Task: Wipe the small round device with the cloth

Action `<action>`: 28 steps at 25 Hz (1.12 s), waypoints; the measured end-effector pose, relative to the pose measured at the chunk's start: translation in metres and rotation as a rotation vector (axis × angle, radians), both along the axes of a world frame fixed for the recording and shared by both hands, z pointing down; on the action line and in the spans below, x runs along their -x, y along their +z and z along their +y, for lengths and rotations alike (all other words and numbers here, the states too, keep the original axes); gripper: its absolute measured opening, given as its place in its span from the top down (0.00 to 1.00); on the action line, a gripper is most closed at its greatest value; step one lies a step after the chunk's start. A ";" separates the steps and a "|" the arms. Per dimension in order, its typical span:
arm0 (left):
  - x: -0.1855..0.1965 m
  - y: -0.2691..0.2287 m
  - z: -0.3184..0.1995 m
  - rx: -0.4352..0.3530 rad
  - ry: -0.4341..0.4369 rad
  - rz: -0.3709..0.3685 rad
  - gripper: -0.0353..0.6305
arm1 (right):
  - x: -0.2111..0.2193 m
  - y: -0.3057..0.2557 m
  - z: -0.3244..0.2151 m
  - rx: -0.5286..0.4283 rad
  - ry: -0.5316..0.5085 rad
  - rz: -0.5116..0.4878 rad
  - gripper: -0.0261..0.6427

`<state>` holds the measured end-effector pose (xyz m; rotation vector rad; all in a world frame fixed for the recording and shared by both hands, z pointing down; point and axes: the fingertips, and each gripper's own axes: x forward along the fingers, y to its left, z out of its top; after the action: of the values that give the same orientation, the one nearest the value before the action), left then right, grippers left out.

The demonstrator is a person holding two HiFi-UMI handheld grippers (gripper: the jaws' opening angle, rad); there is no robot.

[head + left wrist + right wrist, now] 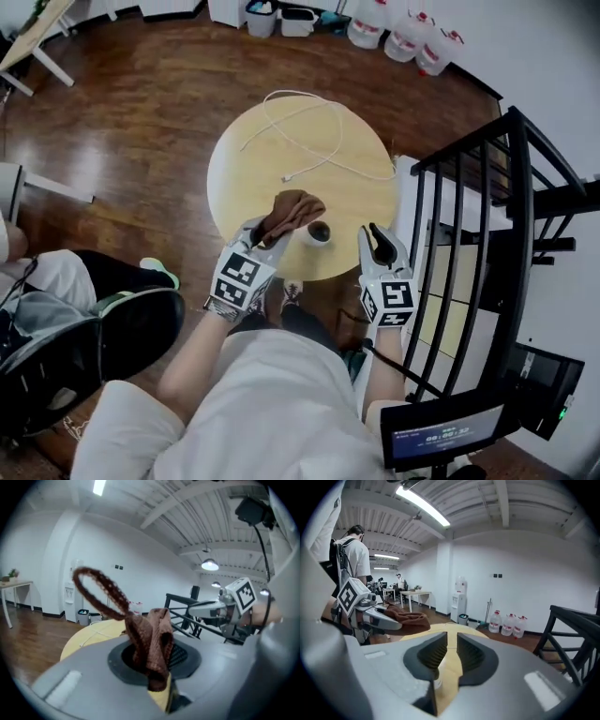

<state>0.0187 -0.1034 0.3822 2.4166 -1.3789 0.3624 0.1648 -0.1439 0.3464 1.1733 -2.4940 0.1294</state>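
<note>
A small round device (319, 232), white with a dark top, sits near the front edge of the round wooden table (281, 159). My left gripper (267, 234) is shut on a brown cloth (292, 212), which bunches just left of the device, above the table. In the left gripper view the cloth (150, 639) stands up from between the jaws with a loop at its top. My right gripper (378, 242) hovers right of the device at the table's edge. Its jaws stand a narrow gap apart with nothing between them (449, 660).
A white cable (319, 155) loops across the far half of the table. A black metal rack (487, 234) stands close on the right. Water bottles (403, 37) and bins line the far wall. A small screen (450, 436) is at the lower right.
</note>
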 end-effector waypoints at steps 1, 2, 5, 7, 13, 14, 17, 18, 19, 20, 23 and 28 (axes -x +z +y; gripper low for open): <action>0.000 -0.009 -0.001 -0.028 -0.008 0.006 0.84 | -0.002 -0.009 -0.002 -0.026 -0.001 -0.010 0.86; 0.001 -0.019 -0.001 -0.052 -0.008 0.003 0.84 | -0.003 -0.019 -0.002 -0.048 -0.002 -0.017 0.86; 0.002 -0.052 -0.001 -0.118 0.005 -0.024 0.84 | -0.002 -0.050 0.001 -0.102 -0.004 -0.046 0.87; 0.003 -0.070 -0.003 -0.161 0.000 -0.026 0.84 | 0.002 -0.064 0.005 -0.132 -0.014 -0.063 0.90; 0.011 -0.120 -0.019 -0.298 0.007 -0.034 0.84 | 0.020 -0.098 -0.002 -0.231 -0.033 -0.117 0.94; 0.013 -0.125 -0.022 -0.314 0.006 -0.034 0.84 | 0.022 -0.102 -0.005 -0.242 -0.035 -0.122 0.95; 0.016 -0.140 -0.023 -0.347 0.001 -0.045 0.84 | 0.029 -0.116 -0.006 -0.266 -0.047 -0.134 0.95; 0.016 -0.144 -0.023 -0.357 0.003 -0.045 0.84 | 0.030 -0.120 -0.005 -0.275 -0.049 -0.134 0.95; 0.016 -0.147 -0.024 -0.367 0.005 -0.042 0.84 | 0.032 -0.123 -0.004 -0.283 -0.050 -0.134 0.95; 0.016 -0.150 -0.024 -0.376 0.007 -0.036 0.84 | 0.034 -0.125 -0.003 -0.290 -0.050 -0.132 0.95; 0.016 -0.155 -0.027 -0.394 0.007 -0.025 0.84 | 0.038 -0.130 0.002 -0.301 -0.051 -0.133 0.95; 0.009 -0.157 -0.030 -0.409 0.038 -0.053 0.84 | 0.042 -0.147 0.010 -0.274 -0.085 -0.252 0.95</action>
<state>0.0100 -0.1330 0.2248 2.7782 -1.5586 0.1647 0.1223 -0.1343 0.1999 1.2174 -2.8495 -0.0971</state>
